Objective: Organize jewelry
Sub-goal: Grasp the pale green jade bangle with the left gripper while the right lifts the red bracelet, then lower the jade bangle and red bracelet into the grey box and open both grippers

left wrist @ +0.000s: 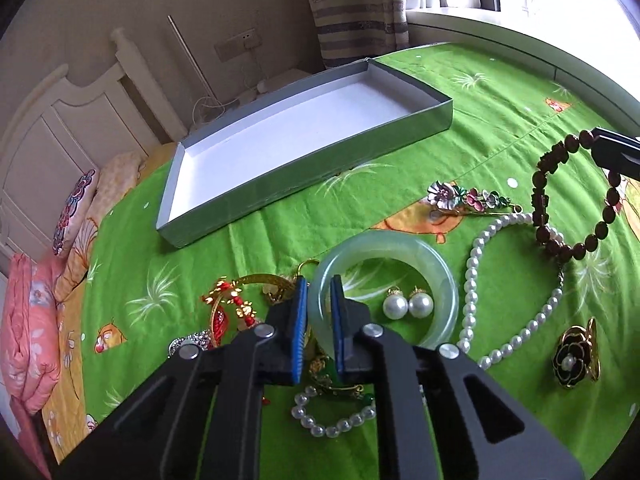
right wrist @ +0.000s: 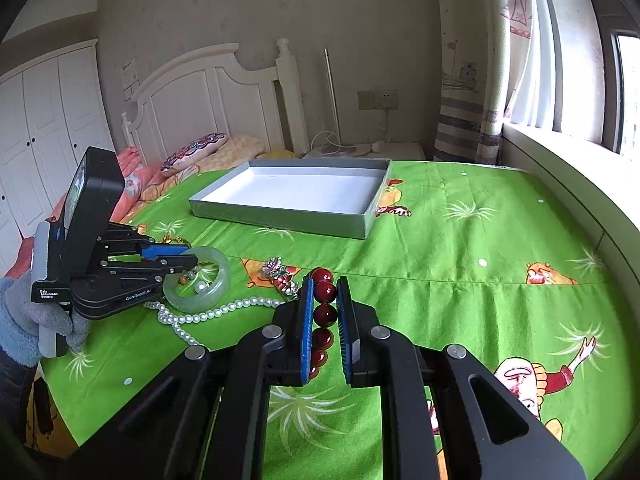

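Note:
My left gripper (left wrist: 319, 285) is shut on the rim of a pale green jade bangle (left wrist: 432, 258), also seen in the right wrist view (right wrist: 218, 292). My right gripper (right wrist: 325, 283) is shut on a dark red bead bracelet (right wrist: 324, 314), which hangs from its tips in the left wrist view (left wrist: 538, 200). An empty grey box with a white inside (left wrist: 224, 196) (right wrist: 280, 214) lies on the green bedspread beyond both. Two pearl earrings (left wrist: 408, 306) lie inside the bangle.
On the bedspread lie a pearl necklace (left wrist: 472, 264) (right wrist: 216, 312), a flower brooch (left wrist: 464, 196), a black flower ring (left wrist: 574, 356), a small pearl bracelet (left wrist: 332, 420) and red-gold ornaments (left wrist: 232, 304). Headboard and pillows stand left, window sill right.

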Demonstrator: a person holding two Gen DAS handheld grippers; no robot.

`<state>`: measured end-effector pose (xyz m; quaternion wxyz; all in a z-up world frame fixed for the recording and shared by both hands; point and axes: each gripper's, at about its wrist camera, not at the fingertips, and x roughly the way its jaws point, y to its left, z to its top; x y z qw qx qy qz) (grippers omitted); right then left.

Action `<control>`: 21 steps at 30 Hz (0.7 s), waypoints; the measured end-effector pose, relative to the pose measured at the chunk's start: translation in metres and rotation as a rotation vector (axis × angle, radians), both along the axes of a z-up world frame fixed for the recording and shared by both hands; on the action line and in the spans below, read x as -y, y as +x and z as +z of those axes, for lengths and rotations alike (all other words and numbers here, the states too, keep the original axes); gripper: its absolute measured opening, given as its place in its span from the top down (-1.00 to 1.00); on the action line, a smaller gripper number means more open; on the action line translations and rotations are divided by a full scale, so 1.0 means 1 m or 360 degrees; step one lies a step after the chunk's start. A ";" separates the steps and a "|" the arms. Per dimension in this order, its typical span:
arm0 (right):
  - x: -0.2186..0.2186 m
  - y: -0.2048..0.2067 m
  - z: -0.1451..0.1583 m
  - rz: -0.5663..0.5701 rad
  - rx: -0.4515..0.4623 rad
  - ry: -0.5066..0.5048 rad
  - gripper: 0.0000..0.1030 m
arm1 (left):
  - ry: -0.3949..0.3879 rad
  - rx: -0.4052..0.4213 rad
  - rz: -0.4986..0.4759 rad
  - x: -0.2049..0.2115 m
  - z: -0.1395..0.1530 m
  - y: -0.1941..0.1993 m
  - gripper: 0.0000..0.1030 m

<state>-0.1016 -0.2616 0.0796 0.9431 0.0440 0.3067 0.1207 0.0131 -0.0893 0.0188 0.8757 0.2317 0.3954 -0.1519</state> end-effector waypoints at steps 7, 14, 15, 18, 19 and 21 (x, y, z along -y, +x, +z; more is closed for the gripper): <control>0.001 0.000 -0.001 0.0005 -0.0005 0.0009 0.72 | 0.0079 -0.0051 -0.0192 0.015 0.007 0.005 0.17; 0.004 0.000 -0.002 0.0005 -0.0023 0.0045 0.72 | 0.0334 -0.0043 -0.0326 0.038 -0.012 0.012 0.45; 0.004 0.001 -0.002 0.0005 -0.0023 0.0050 0.72 | 0.0340 -0.0027 -0.0340 0.037 -0.013 0.011 0.48; 0.004 0.001 -0.002 0.0005 -0.0023 0.0051 0.72 | 0.0286 -0.0004 -0.0366 0.030 -0.009 0.004 0.72; 0.004 0.001 -0.002 0.0002 -0.0021 0.0050 0.72 | 0.0243 0.0005 -0.0364 0.026 -0.006 0.001 0.78; 0.004 0.000 -0.002 -0.0004 -0.0014 0.0046 0.72 | 0.0167 0.0052 -0.0337 0.019 0.001 -0.004 0.80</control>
